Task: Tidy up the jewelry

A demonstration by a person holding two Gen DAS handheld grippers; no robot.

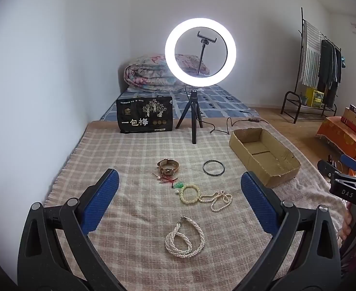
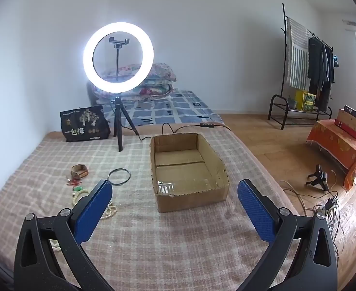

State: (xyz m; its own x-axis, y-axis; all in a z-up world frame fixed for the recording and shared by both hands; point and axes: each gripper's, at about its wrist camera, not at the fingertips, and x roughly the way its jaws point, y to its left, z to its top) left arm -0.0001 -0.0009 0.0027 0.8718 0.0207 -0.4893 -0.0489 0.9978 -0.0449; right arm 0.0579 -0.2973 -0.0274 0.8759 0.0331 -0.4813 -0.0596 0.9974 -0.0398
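Left wrist view. Left gripper (image 1: 179,194) with jaws spread wide, blue pads on both sides, holding nothing, hovering above the checked blanket (image 1: 134,150). Between the jaws, nearest to the camera: a multi-strand pearl necklace (image 1: 184,238). Farther ahead, still between the jaws: a cream bead bracelet (image 1: 189,194) touching a thin pearl strand (image 1: 218,200) on its right. Just beyond these, a small green charm on red cord (image 1: 169,180), then a gold watch (image 1: 168,166) with a brown strap. Ahead of the right jaw, a thin dark bangle (image 1: 213,167) lying flat. Beyond the right jaw, an open cardboard box (image 1: 278,177) with nothing visible inside. Far ahead, a lit ring light (image 1: 200,52) on a small tripod, and to its left a black bag (image 1: 144,115) with large white characters "一包梅"; smaller print too small to read. At the right edge, the right gripper (image 1: 347,181), body marked "DAS".

Right wrist view. Right gripper (image 2: 174,197) also with jaws wide apart, gripping nothing. Directly between the jaws and ahead: the cardboard box (image 2: 190,198). Beside and beyond the left jaw: bangle (image 2: 119,175), watch (image 2: 79,171), green charm (image 2: 77,189), bead bracelet (image 2: 77,197); pearl beads partly hidden behind the left jaw. Farther back, ring light (image 2: 118,57) and black bag (image 2: 84,123), again reading "一包梅".
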